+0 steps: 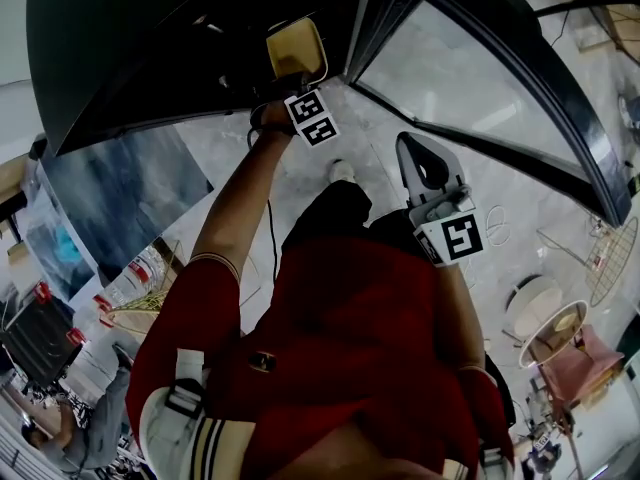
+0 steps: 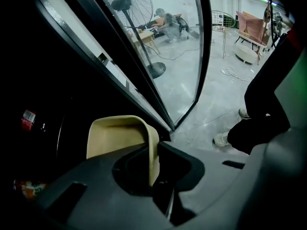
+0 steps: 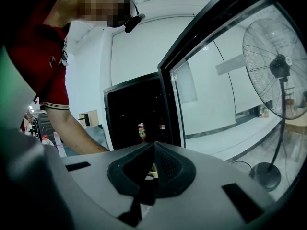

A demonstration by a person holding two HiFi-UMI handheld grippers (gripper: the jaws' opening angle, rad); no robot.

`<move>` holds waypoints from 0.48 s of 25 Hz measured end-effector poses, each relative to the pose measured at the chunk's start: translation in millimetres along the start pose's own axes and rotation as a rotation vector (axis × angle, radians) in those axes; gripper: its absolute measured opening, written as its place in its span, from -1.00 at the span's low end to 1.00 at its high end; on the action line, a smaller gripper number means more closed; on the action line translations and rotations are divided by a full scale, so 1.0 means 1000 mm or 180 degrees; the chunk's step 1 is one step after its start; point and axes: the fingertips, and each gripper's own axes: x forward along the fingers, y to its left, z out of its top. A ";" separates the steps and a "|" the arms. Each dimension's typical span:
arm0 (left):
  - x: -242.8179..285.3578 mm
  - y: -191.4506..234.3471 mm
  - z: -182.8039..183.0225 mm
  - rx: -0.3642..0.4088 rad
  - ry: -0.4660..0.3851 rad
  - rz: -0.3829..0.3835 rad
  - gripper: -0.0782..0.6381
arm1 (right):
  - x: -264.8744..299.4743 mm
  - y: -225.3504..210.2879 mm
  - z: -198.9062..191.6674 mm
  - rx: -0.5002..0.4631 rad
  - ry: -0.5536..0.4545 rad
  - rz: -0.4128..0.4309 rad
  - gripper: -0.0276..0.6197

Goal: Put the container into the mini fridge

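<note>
In the head view the left tongs [image 1: 292, 74] reach down and forward with a cream, round-cornered plastic container [image 1: 297, 46] pinched at its near edge, at the mouth of the black mini fridge [image 1: 150, 48], whose black-framed glass door [image 1: 470, 78] stands swung wide; the right tongs [image 1: 412, 148] hang apart at the person's side, pressed together on nothing; in the left gripper view the left tongs [image 2: 154, 150] are clamped on one side wall of the container [image 2: 115, 135], one jaw inside and one outside, so the grip is thin and on one side only, and the container probably wants to tip away from it; the dark inside of the mini fridge [image 2: 48, 80] lies just past it, with a red-labelled bottle [image 2: 28, 120] low on the left, while the glass door [image 2: 163, 47] stands to the right; the sound way in seems to be slow and level, aimed at a free patch of shelf clear of that bottle, with the bottom set down flat before the jaws spread; in the right gripper view the right tongs [image 3: 153, 147] show their jaws meeting with nothing gripped, facing the mini fridge [image 3: 129, 104], where small cans [image 3: 141, 130] stand; this hand is best kept clear of the glass door [image 3: 216, 90], ready to shut it afterwards.
</note>
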 end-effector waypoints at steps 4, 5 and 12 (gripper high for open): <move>0.010 0.013 0.000 0.0030 -0.0002 0.0025 -0.67 | 0.003 -0.003 0.002 0.0000 0.0019 -0.0026 -0.92; 0.013 0.016 0.000 0.0042 0.0000 0.0032 -0.67 | 0.004 -0.004 0.003 -0.0001 0.0019 -0.0028 -0.92; 0.026 0.035 0.000 0.0092 0.0004 0.0075 -0.67 | 0.011 -0.008 0.006 -0.0011 -0.0030 -0.0014 -0.92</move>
